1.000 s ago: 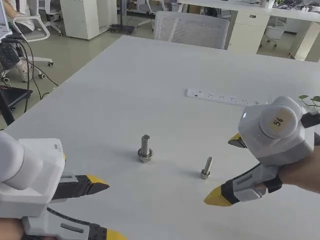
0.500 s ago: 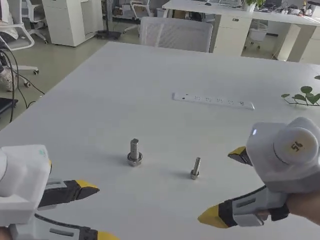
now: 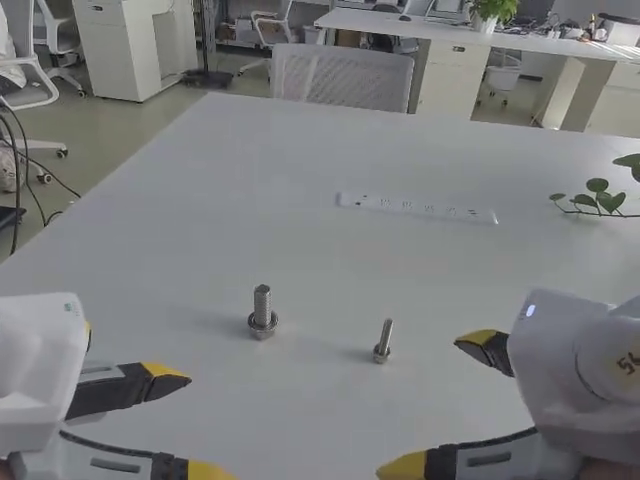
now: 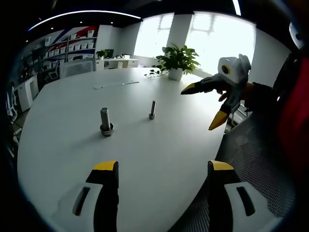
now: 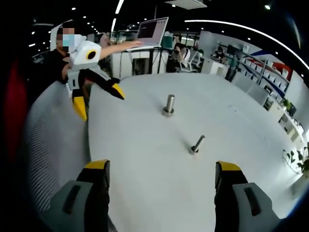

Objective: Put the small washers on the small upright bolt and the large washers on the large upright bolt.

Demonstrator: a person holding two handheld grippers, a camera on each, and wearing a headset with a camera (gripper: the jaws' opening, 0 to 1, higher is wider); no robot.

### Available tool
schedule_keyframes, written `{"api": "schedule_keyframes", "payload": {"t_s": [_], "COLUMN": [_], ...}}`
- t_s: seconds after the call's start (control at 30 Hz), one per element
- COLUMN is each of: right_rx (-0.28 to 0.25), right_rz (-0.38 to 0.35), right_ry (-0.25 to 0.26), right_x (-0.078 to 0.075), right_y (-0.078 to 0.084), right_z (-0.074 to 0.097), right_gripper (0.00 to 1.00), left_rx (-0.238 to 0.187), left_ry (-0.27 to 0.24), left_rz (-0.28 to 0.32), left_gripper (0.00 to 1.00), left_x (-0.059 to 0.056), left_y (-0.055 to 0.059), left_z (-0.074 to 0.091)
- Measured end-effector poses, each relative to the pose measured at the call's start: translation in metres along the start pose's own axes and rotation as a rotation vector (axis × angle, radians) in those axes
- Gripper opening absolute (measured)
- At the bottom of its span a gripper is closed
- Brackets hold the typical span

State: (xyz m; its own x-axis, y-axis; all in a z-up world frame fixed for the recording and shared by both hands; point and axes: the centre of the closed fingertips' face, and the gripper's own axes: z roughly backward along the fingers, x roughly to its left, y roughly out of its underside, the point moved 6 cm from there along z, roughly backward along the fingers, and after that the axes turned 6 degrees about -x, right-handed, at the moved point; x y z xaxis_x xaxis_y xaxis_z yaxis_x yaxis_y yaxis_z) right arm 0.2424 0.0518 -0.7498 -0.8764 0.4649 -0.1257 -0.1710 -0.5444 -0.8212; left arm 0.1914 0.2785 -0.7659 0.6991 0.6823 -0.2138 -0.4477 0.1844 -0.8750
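White table (image 3: 300, 180), large bolt (image 3: 262, 312), small bolt (image 3: 383, 341); laptop screen (image 5: 152, 32) in right gripper view

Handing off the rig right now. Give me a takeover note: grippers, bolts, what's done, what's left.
Left gripper: open, empty, near table edge.
Right gripper: open, empty, right of the bolts.
Large bolt and small bolt stand upright mid-table, large one on the left.
Done: unclear; the ring at the large bolt's base may be washers or its head.
Left: check each bolt's washers, add any missing by size.
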Motion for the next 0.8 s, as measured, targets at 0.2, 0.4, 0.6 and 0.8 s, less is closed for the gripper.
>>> {"api": "schedule_keyframes", "payload": {"t_s": [0.2, 0.4, 0.6, 0.8], "right_rx": [-0.033, -0.029, -0.027, -0.031], "right_rz": [-0.036, -0.072, -0.072, -0.071], "right_ry": [0.018, 0.03, 0.039, 0.04], "right_x": [0.011, 0.009, 0.008, 0.01], "right_y": [0.003, 0.013, 0.014, 0.014], "right_z": [0.0, -0.002, -0.003, -0.004], "right_gripper": [0.91, 0.91, 0.91, 0.91], "left_rx": [-0.012, -0.014, -0.013, -0.014], "left_ry": [-0.002, 0.0, 0.002, 0.003], "left_rz": [0.001, -0.001, -0.003, -0.002], "left_gripper": [0.75, 0.75, 0.75, 0.75], "left_x": [0.0, 0.0, -0.001, -0.001], "left_y": [0.0, 0.001, 0.001, 0.002], "left_z": [0.002, 0.003, 0.003, 0.003]}}
